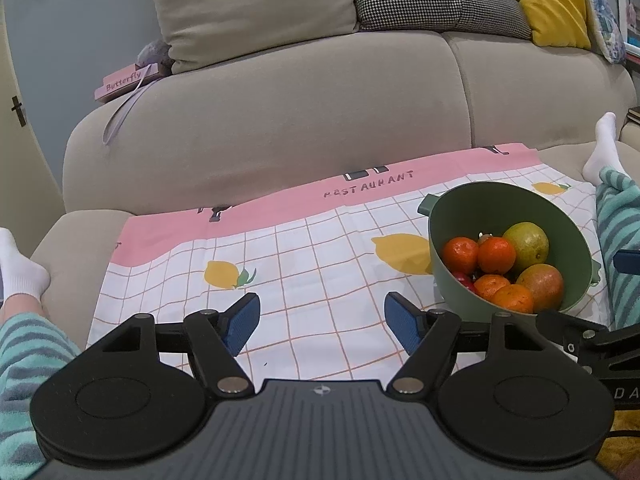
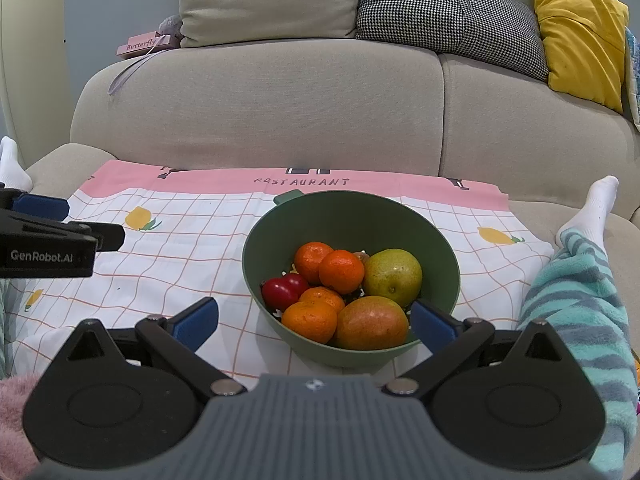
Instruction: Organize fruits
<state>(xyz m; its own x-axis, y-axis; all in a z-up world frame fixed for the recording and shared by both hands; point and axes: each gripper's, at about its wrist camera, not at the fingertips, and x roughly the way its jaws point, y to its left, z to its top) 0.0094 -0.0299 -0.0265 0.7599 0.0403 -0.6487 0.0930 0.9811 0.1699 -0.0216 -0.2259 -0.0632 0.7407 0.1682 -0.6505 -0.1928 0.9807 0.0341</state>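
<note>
A green bowl [image 2: 352, 216] stands on a checked lemon-print cloth [image 2: 180, 248] spread over a beige sofa seat. It holds several mandarins [image 2: 341, 271], a green round fruit [image 2: 393, 276], a red-green mango [image 2: 370, 322] and small red fruits [image 2: 283, 290]. My right gripper [image 2: 316, 320] hovers just in front of the bowl, open, its blue pads [image 2: 196, 322] wide on either side of the near rim and pressing on nothing. To the left of the bowl [image 1: 508, 204], my left gripper [image 1: 322, 320] is open over bare cloth, with nothing between its pads.
A person's legs in striped teal fleece [image 2: 580, 300] and white socks [image 2: 596, 204] flank the cloth. The sofa backrest [image 2: 260, 112] rises behind, with beige, houndstooth and yellow cushions [image 2: 576, 28]. A pink "Butterfly" box [image 2: 140, 45] lies on the armrest.
</note>
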